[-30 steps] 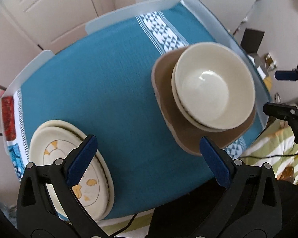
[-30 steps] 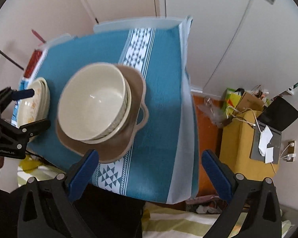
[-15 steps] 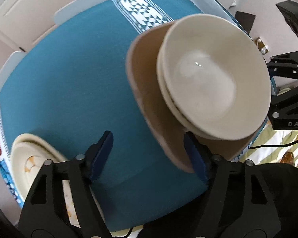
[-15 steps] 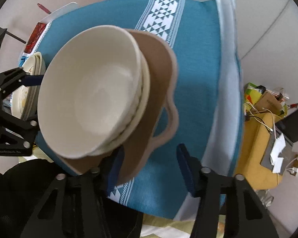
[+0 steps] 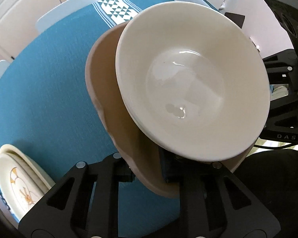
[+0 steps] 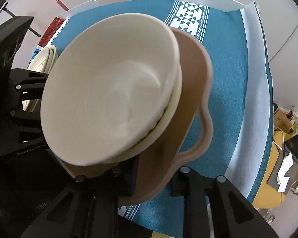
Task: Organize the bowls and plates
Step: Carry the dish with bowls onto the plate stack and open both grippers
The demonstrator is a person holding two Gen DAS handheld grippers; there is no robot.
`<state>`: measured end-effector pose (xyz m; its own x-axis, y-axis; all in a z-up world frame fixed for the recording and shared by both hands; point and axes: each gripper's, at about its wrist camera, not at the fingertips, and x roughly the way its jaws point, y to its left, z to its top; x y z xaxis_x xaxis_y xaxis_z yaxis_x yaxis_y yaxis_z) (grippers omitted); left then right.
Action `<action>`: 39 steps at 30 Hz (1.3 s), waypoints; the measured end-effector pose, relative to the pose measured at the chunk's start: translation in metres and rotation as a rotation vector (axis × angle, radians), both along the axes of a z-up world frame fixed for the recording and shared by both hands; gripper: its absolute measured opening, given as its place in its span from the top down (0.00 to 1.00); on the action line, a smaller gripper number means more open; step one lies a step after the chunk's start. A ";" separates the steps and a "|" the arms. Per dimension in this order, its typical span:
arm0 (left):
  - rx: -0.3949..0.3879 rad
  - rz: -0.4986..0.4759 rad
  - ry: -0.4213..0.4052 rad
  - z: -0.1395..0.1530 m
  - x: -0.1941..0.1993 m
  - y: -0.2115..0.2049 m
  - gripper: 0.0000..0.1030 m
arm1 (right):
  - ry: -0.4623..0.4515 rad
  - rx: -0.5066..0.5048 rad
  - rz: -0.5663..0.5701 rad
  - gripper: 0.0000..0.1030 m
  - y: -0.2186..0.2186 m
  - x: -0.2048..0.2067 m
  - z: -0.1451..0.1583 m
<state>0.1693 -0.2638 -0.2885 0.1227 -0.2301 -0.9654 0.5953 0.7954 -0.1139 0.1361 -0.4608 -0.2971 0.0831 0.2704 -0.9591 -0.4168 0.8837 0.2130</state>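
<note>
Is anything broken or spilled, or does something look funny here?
Nothing looks broken or spilled. The white bowls are empty and sit nested on the brown dish. Both the left gripper and the right gripper pinch that dish's near edge. The flowered plates sit stacked at the corner of the blue tablecloth.
</note>
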 end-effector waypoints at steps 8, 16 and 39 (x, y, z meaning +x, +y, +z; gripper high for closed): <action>0.014 0.014 -0.027 0.009 -0.005 -0.001 0.85 | -0.027 -0.001 0.007 0.80 0.000 0.000 0.005; 0.016 0.065 -0.058 0.045 0.000 0.030 0.85 | -0.062 0.006 0.051 0.80 0.008 0.004 0.035; 0.048 0.160 -0.115 0.102 -0.008 0.241 0.85 | -0.125 0.013 0.127 0.80 0.202 -0.018 0.094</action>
